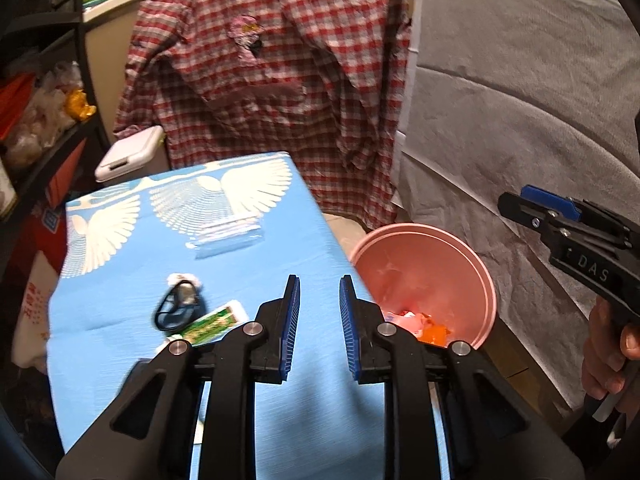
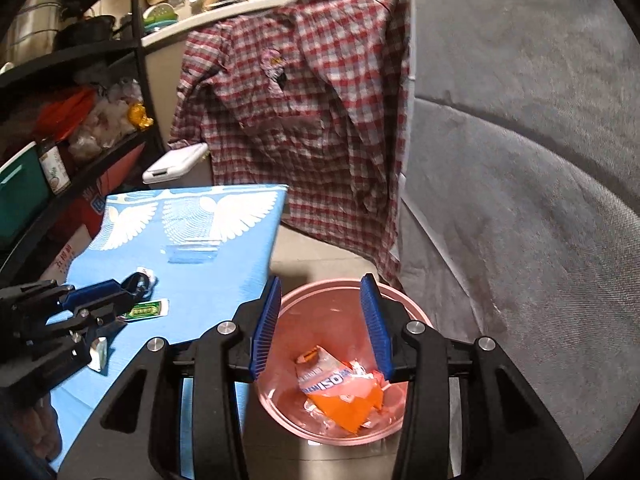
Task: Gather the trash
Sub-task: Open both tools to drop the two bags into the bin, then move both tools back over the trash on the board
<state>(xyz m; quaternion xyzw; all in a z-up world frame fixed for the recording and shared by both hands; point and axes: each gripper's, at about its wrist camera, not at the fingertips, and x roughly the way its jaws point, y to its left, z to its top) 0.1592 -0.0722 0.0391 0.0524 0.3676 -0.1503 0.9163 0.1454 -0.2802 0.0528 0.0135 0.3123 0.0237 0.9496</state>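
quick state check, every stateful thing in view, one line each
left gripper: open, empty
right gripper: open, empty, over the bin
pink bin: uncovered, orange wrapper inside
green packet: lying on blue tablecloth
clear bag: flat on tablecloth
plaid shirt: hanging

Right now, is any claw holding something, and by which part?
Nothing is held. The left claw and the right claw both stand open and empty.

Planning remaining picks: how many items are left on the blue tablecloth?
4: clear bag far, black bundle middle, green packet beside it, white piece nearest. More may be hidden.
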